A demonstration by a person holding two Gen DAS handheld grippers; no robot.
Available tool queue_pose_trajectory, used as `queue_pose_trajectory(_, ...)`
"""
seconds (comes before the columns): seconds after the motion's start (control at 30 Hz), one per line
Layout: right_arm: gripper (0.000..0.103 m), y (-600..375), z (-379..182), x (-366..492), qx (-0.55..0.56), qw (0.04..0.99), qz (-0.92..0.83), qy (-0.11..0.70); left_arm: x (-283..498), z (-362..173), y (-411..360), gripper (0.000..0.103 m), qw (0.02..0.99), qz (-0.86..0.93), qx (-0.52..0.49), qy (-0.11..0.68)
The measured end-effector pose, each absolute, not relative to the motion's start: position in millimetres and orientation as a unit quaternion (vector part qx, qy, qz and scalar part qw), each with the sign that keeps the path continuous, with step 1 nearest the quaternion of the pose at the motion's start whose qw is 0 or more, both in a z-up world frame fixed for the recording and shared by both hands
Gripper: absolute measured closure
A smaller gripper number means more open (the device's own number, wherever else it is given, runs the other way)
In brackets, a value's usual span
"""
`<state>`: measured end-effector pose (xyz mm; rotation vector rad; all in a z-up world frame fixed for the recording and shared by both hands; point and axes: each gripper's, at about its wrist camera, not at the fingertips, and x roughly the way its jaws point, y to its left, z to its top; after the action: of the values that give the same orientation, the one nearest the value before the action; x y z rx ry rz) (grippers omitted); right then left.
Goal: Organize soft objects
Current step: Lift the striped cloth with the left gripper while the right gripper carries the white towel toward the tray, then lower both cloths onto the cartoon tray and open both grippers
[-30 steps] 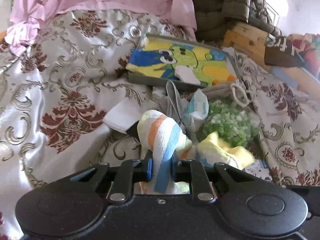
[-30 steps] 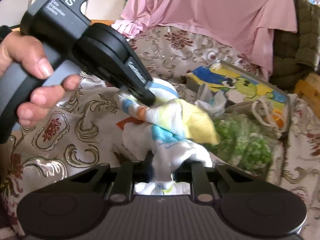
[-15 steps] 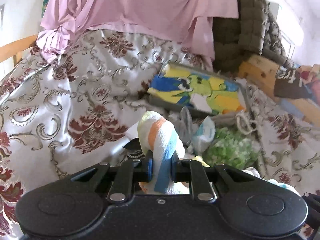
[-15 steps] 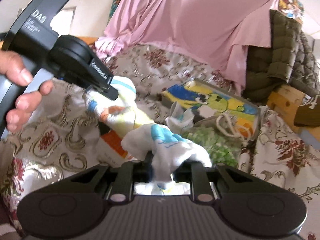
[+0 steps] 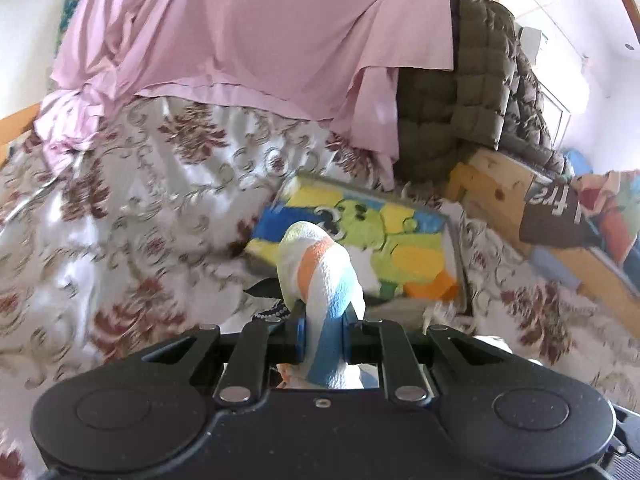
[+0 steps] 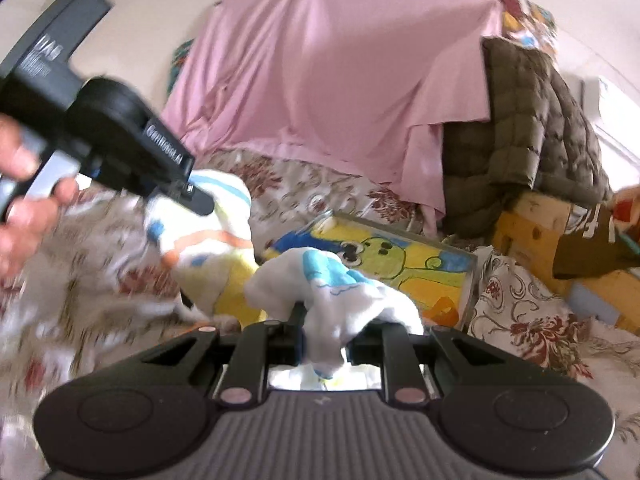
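So we've got a bed covered in a white floral bedspread (image 5: 132, 216) with dark red flowers and scrollwork, taking up most of the lower half in both views. Behind it a big pink sheet (image 6: 332, 80) hangs draped like a backdrop, and next to that an olive quilted blanket (image 6: 532, 128) is heaped on some wooden boxes (image 5: 492, 188) at the right. Plain white walls beyond.

On the bedspread sits a shallow grey tray (image 5: 456, 240), tilted, with a bright cartoon towel (image 5: 404, 240) in blue, yellow and green lying in it. Can't make out anything else in there.

Now the soft stuff: our left gripper (image 5: 323, 330) is clamped on a white towel with orange and blue stripes (image 5: 320, 268), held up clear of the bed, in front of the tray. Our right gripper (image 6: 323, 346) is pinched tight on a white cloth with a blue print (image 6: 332, 292), also held up. In the right view, a hand (image 6: 24, 192) grips the left tool's handle.
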<state>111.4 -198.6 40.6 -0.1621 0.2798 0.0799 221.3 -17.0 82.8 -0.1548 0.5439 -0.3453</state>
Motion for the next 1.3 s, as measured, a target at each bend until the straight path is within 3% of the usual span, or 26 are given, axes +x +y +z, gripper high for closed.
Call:
queue_pose_trajectory(0.4, 0.081, -297, 53, 255, -0.02, 0.994, 0.011, 0.111, 340, 119, -122, 0.085, 0.952, -0.175, -0.097, 0.232)
queue_pose_trajectory(0.7, 0.081, -363, 20, 344, 0.066, 0.986, -0.002, 0.153, 420, 78, -201, 0.085, 0.949, -0.176, -0.074, 0.25)
queue_pose_trajectory(0.93, 0.081, -376, -12, 373, 0.1, 0.97, 0.004, 0.222, 453, 39, -213, 0.084, 0.944, -0.156, -0.065, 0.285)
queue_pose_trajectory(1.3, 0.069, -373, -27, 383, 0.118, 0.953, 0.017, 0.278, 471, 1, -207, 0.08, 0.918, -0.103, -0.036, 0.381)
